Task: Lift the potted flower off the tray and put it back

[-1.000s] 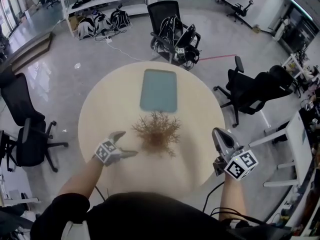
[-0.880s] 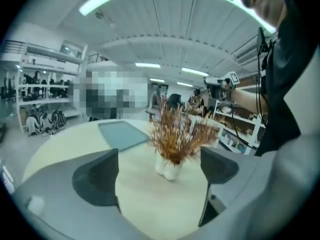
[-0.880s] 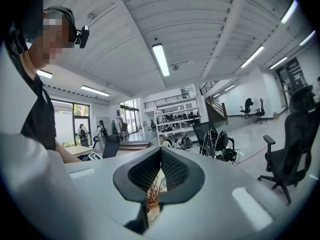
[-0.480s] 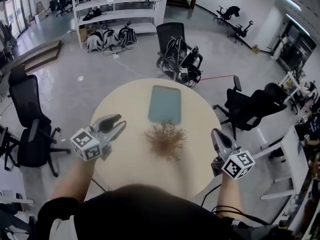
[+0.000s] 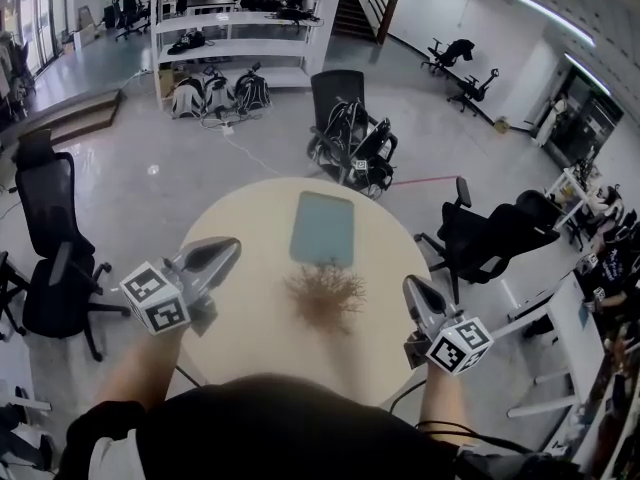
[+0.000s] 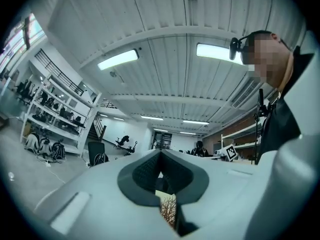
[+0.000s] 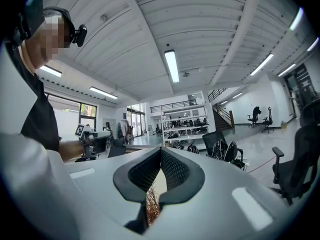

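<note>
**Setting:** a large open office hall with a glossy grey floor [image 5: 130, 178]. A round pale-wood worktop [image 5: 250, 313] stands at its centre, and black office chairs [image 5: 50, 258] stand around it.

**Tray** [image 5: 322, 218]: rectangular, blue-grey, with rounded corners. It lies flat on the far half of the worktop, with its long side running away from the person. From above, only the outermost twigs of the plant overlap its near edge.

**Potted flower** [image 5: 324, 294]: a brown, dry-looking spray of fine twigs; the pot is hidden under the branches. It stands on the worktop, off the tray and just beside the tray's near short edge, between the two grippers.

**Left hand-held gripper** [image 5: 232, 243]: held above the worktop's left rim and clenched, pads meeting with nothing between them. It is well apart from the plant.

**Right hand-held gripper** [image 5: 410, 284]: held above the worktop's right rim. Its pads are likewise pressed together on nothing, and it is clear of the plant.

**White shelving unit** [image 5: 235, 23]: stands by the far wall and carries dark bags and oddments. Several backpacks [image 5: 215, 94] sit on the floor in front of it.

**Chair beyond the worktop** [image 5: 335, 103]: black, its seat piled with black bags [image 5: 350, 143].

**Markings:** each gripper's cube bears square black-and-white marker patterns, and a small square marker tag [image 5: 358, 165] sits among the chair's bags. No lettering can be read.
</note>
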